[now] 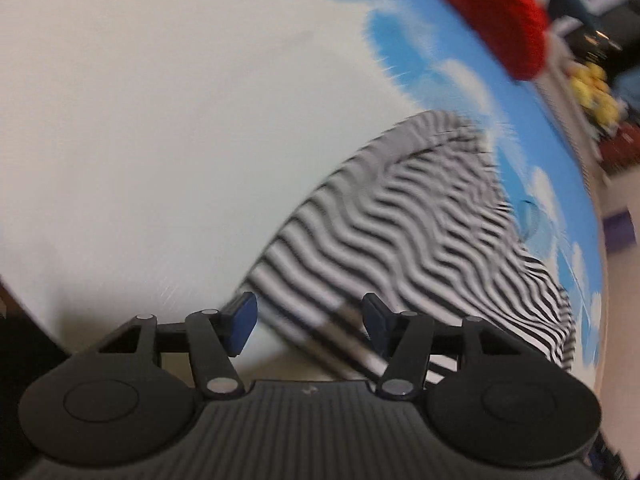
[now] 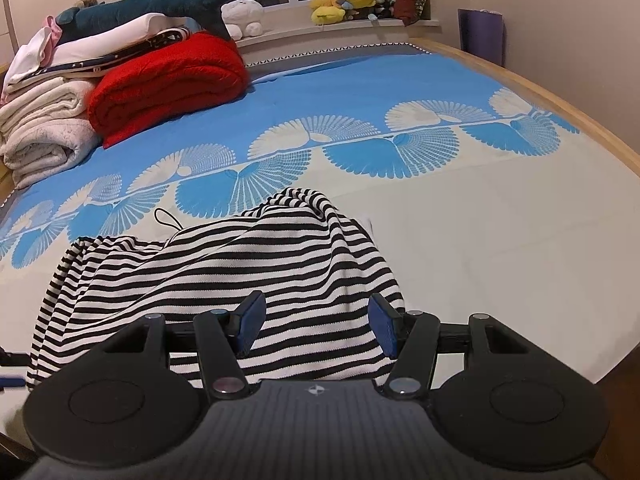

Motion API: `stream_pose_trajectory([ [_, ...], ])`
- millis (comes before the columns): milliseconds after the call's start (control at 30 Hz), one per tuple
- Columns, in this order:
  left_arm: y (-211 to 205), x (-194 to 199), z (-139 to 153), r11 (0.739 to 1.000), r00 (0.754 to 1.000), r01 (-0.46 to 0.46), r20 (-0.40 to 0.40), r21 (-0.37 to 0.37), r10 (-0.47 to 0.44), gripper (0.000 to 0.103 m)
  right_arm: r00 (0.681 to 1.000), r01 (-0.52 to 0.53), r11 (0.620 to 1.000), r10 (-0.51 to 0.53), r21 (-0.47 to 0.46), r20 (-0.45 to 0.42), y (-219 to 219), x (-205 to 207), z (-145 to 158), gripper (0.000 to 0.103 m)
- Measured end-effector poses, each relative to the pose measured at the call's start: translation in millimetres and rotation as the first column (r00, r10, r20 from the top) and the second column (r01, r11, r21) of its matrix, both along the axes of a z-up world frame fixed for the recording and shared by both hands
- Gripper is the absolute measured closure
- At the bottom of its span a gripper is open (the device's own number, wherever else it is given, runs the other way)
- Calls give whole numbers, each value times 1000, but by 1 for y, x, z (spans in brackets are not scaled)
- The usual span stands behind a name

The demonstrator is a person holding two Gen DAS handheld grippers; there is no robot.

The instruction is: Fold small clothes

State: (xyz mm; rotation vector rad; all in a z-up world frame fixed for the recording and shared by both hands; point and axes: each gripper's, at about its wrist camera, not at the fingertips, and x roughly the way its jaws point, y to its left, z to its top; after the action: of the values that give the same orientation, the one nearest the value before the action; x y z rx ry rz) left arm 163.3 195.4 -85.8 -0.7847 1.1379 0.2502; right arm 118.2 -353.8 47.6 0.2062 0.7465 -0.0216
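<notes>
Jaws of the right gripper parted wide, blue pads clear of the cloth, nothing held; poised just above the near edge of the black-and-white striped knit garment. Jaws of the left gripper also apart, gripping nothing, with a blurred striped edge of the same garment showing between them; contact with the pads impossible to tell through the blur. Garment lying rumpled and bunched on the cream part of the blue-and-cream fan-patterned bedspread, a thin black cord loop just beyond its far edge. Well beyond the garment, toward the head of the bed, a folded red fleece blanket, with rolled cream blankets touching its side and a dark teal plush shark on the pile behind. Farther still, yellow plush toys on the windowsill.
</notes>
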Motion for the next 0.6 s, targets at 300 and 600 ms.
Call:
stream_pose_trajectory([
  [300, -6, 11, -10, 1000, 999, -16, 43, -1, 16, 46, 999, 31, 999, -31, 17, -12, -6, 2, -1, 45],
  [600, -9, -4, 27, 998, 973, 18, 228, 63, -32, 95, 997, 62, 998, -60, -27, 46, -17, 9, 19, 45],
])
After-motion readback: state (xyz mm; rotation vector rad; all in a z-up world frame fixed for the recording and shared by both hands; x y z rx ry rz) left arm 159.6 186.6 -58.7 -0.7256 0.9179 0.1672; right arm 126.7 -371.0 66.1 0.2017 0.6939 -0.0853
